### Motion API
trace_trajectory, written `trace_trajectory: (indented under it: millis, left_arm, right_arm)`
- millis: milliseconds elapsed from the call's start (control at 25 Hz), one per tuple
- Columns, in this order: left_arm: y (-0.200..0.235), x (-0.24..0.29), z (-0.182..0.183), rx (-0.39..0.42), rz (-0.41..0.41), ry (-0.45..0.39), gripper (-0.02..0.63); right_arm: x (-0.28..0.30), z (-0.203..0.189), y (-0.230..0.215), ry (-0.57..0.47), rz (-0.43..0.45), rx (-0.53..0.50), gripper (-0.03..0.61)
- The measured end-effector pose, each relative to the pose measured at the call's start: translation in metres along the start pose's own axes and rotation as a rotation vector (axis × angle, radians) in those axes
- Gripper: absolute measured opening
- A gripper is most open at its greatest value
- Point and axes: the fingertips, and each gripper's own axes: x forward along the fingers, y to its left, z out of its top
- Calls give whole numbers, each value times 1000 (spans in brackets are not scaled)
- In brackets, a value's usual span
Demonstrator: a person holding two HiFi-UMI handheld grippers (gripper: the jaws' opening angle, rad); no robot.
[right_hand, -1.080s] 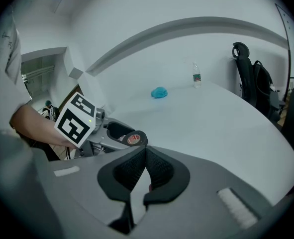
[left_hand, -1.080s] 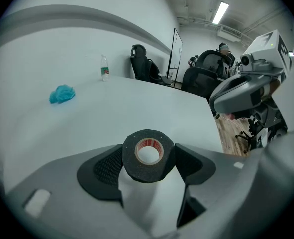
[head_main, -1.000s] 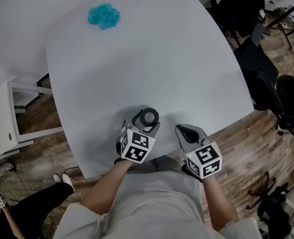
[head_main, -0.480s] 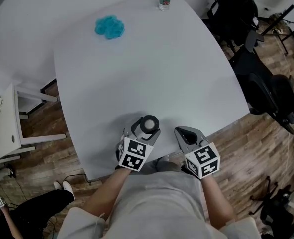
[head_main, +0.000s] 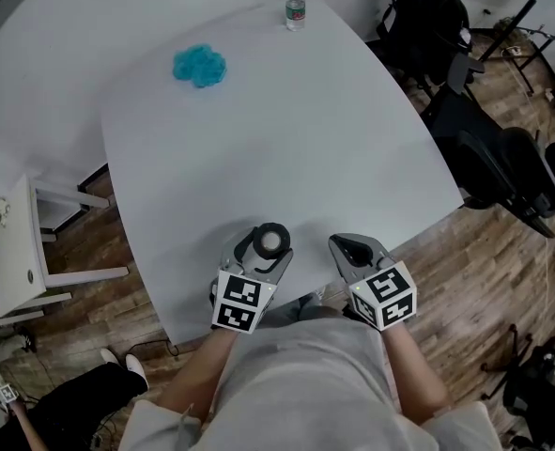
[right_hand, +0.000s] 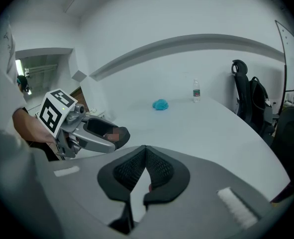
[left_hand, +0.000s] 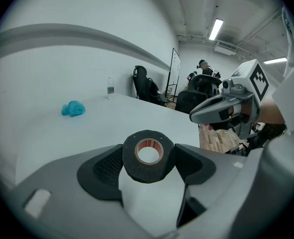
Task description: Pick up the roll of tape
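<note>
The roll of black tape [head_main: 270,241] has a pale core and sits between the jaws of my left gripper [head_main: 266,244], which is shut on it just above the near edge of the white table [head_main: 258,130]. In the left gripper view the tape [left_hand: 147,174] is pinched by both dark pads, its hole facing the camera, and the left gripper [left_hand: 147,158] holds it clear of the tabletop. My right gripper [head_main: 345,245] hangs beside it to the right. Its pads [right_hand: 156,171] touch with nothing between them.
A blue crumpled cloth [head_main: 199,66] lies at the far left of the table and a water bottle [head_main: 296,6] stands at its far edge. Black office chairs [head_main: 488,148] crowd the right side. A small white side table [head_main: 14,242] stands at the left.
Both grippers have risen, the left one more, carrying the tape up off the table. The jaws have kept their setting.
</note>
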Motion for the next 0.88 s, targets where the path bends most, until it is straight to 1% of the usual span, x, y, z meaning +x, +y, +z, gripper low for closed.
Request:
trace_trajectory:
  millis: [520, 880]
  left_arm:
    - [-3, -28, 36, -3, 2, -89, 347]
    - [1, -39, 41, 5, 17, -102, 347]
  right_arm:
    - [-1, 26, 10, -39, 27, -40, 5]
    - [-1, 36, 23, -58, 48, -68, 5]
